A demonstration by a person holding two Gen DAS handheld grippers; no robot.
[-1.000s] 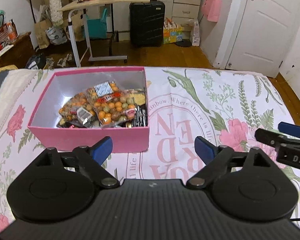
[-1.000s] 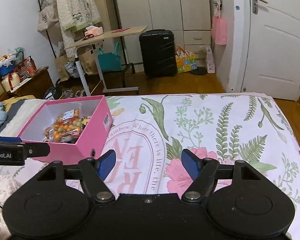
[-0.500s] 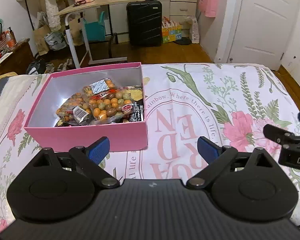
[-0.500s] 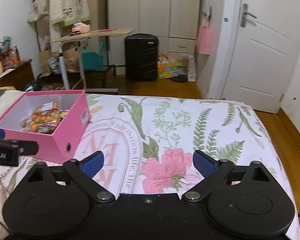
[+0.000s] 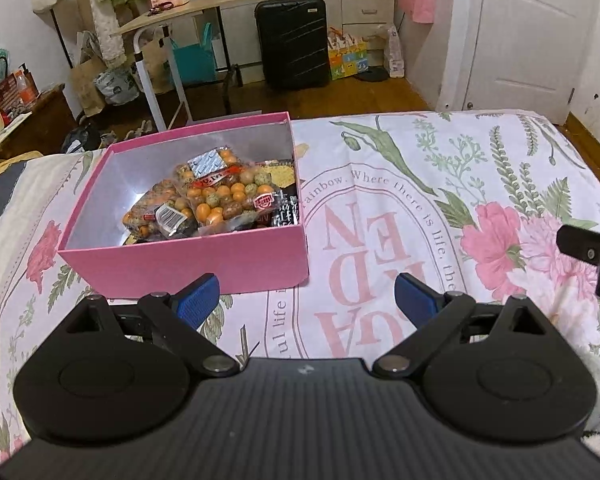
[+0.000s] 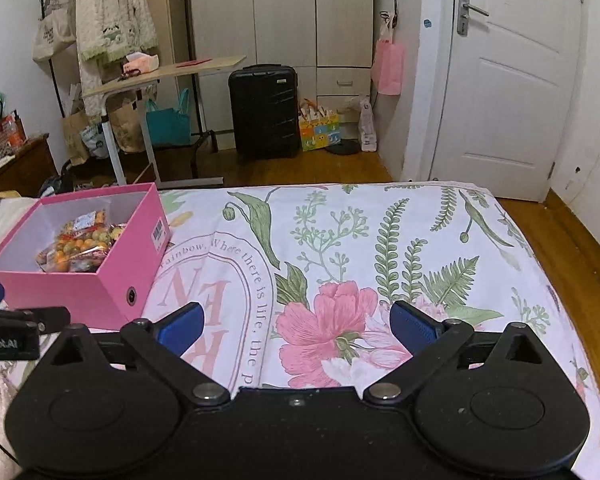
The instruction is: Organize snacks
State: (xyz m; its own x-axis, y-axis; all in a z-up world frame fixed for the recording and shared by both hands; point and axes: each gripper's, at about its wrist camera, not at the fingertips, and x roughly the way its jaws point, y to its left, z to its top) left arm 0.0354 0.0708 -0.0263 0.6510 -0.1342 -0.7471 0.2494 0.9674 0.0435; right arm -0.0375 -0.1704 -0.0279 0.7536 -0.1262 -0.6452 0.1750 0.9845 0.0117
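Observation:
A pink box sits on the floral bedspread and holds several clear snack bags of orange and green balls plus dark packets. It also shows at the left in the right wrist view, with the snack bags inside. My left gripper is open and empty, hovering just in front of the box. My right gripper is open and empty over the bedspread, to the right of the box. The right gripper's finger shows at the right edge of the left wrist view.
The floral bedspread stretches to the right of the box. Beyond the bed's far edge are a black suitcase, a tilted side table, a wardrobe, a clothes rack and a white door.
Both grippers have drawn back and lifted a little, so the box looks smaller and farther. Both stay open and empty. The box and snacks have not moved.

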